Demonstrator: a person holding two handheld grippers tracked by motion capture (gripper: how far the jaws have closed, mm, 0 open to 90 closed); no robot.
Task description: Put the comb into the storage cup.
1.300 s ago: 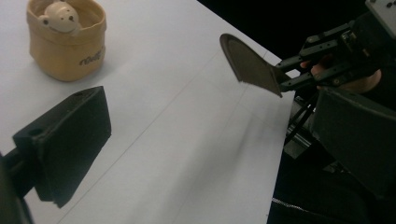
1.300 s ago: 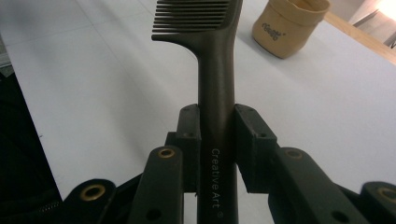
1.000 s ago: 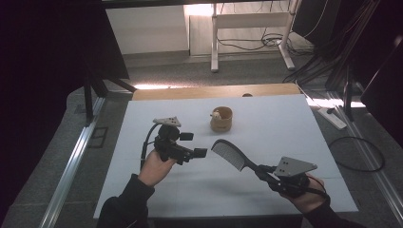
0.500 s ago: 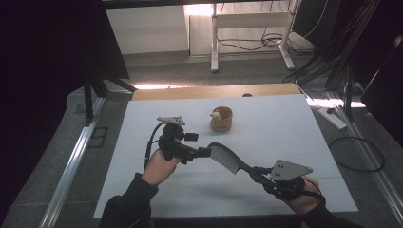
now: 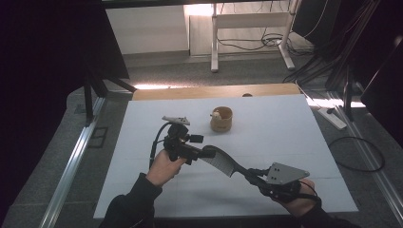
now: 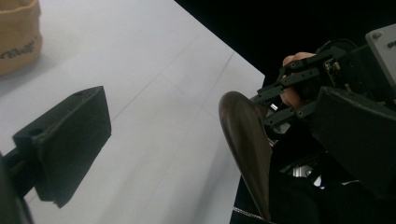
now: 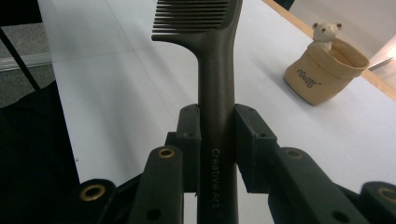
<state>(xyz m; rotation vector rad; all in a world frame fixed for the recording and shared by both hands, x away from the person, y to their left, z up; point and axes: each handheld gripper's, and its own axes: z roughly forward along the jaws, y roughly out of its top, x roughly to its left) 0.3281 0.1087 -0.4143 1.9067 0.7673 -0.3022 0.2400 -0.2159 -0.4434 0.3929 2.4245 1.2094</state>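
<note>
Two grippers meet over the middle of the white table [image 5: 294, 142] in the high view, and the risk lies in the hand-over between them. The right gripper [image 7: 218, 140], at the lower right of that view, has its jaws clamped on the handle of a dark comb [image 7: 212, 60], whose toothed head reaches up and left toward the left gripper [image 5: 202, 149]. In the left gripper view the left gripper's jaws stand apart, one pad at the left and the other at the right edge, with the comb's head [image 6: 247, 149] between them but seemingly not pressed. If the right gripper lets go before the left one closes, the comb would likely drop onto the table. A grip on the thin teeth alone could let it pivot or slip. Pushing further could also knock the small tan pouch [image 5: 221, 119] with its toy bear [image 7: 325, 32], above centre.
</note>
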